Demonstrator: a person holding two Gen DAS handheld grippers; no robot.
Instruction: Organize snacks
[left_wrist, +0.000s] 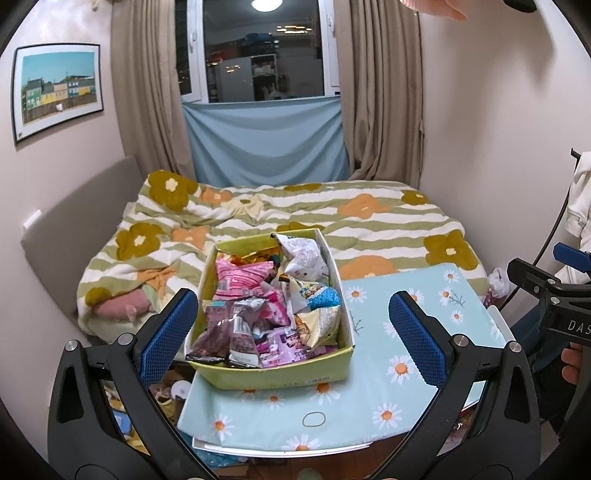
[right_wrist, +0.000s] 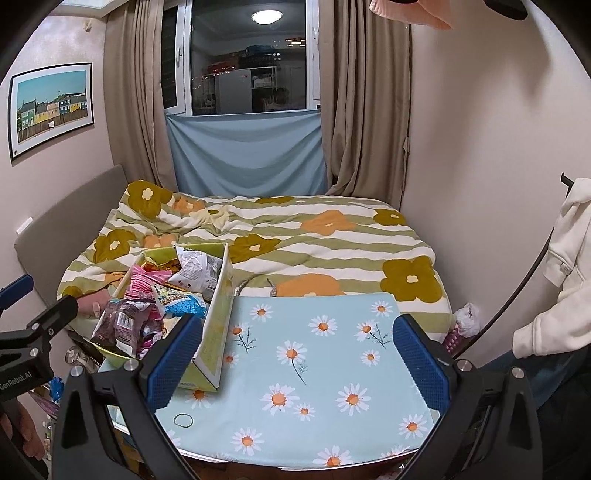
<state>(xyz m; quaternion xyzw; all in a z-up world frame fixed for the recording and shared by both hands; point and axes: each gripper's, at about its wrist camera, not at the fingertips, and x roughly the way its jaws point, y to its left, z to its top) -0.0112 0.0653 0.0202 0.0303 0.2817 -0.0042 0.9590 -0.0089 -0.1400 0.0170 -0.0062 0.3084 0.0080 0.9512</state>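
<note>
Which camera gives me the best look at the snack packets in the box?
The left wrist view: it looks straight down into the yellow-green box, showing the snack packets piled from front to back. The right wrist view shows them at its left side, partly hidden behind a gripper finger.

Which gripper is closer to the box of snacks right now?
Left. The left gripper, fingers open, faces the yellow-green snack box head-on, framing it between them. The right gripper is off to the box's right, over the daisy tablecloth.
</note>
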